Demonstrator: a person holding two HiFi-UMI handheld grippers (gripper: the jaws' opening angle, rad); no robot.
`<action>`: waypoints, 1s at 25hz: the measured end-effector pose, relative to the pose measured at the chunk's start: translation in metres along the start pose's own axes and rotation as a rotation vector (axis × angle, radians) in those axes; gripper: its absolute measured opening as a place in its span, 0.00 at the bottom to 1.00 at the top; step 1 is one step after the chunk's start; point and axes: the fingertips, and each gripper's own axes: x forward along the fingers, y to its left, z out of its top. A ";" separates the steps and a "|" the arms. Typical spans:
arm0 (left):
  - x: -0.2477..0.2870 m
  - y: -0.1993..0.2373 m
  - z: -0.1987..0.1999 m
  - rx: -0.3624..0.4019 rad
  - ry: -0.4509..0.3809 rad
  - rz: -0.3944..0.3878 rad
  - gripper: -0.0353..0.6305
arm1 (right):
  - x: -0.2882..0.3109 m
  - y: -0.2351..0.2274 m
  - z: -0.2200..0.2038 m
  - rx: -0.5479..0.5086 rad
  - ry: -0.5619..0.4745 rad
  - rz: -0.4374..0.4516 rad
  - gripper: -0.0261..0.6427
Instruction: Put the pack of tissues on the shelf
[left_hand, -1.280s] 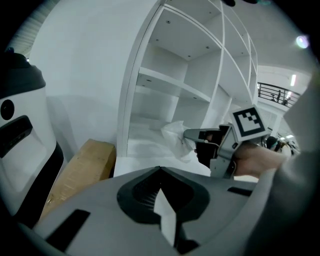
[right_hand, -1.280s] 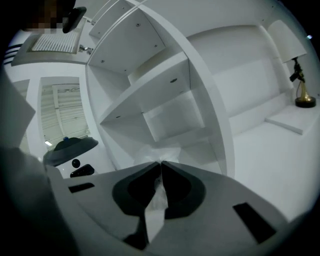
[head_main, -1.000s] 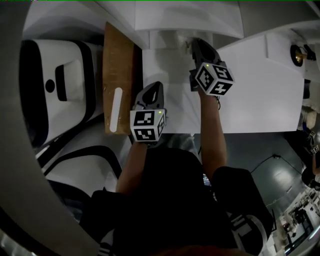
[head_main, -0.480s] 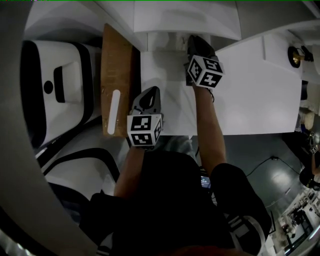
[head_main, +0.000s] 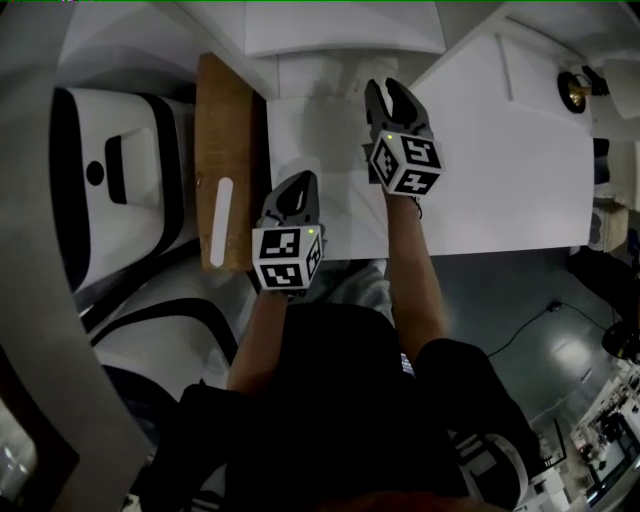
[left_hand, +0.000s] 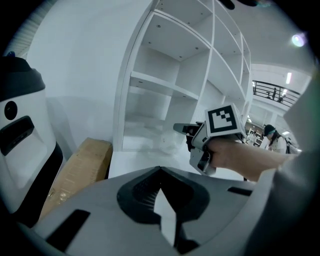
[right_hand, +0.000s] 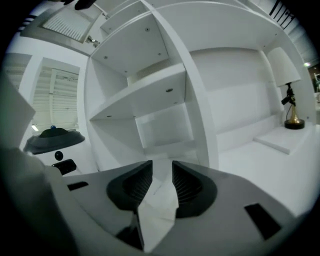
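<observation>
The pack of tissues (left_hand: 167, 143), pale and crinkly, lies on the bottom board of the white shelf unit (left_hand: 165, 85). Just in front of it is my right gripper (left_hand: 181, 128). Its jaws have just been opening and now stand apart (head_main: 392, 92). In the right gripper view a white crinkled shape (right_hand: 159, 197), seemingly the pack, shows in the gap of that gripper (right_hand: 161, 167); the pads do not press on it. My left gripper (head_main: 303, 180) hangs back over the white table (head_main: 500, 180), shut and empty, its tips meeting (left_hand: 160, 170).
A brown cardboard box (head_main: 225, 150) bearing a white strip (head_main: 221, 220) stands left of the table. Beyond it is a white-and-black machine (head_main: 110, 180). A small brass-footed lamp (right_hand: 292, 107) stands on the table's far right. The upper shelf compartments (right_hand: 150, 95) hold nothing.
The right gripper's jaws, shut in both earlier frames, have spread open at the shelf's mouth. The left gripper has stayed behind it, near the box.
</observation>
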 end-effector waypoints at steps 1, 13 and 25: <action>-0.002 -0.004 0.000 0.004 -0.006 -0.002 0.07 | -0.007 0.001 0.004 -0.001 -0.018 0.016 0.22; -0.051 -0.081 0.005 0.041 -0.123 0.009 0.07 | -0.139 -0.008 0.032 0.053 -0.105 0.048 0.18; -0.135 -0.188 0.020 0.015 -0.305 0.020 0.07 | -0.299 -0.006 0.058 -0.023 -0.081 0.108 0.11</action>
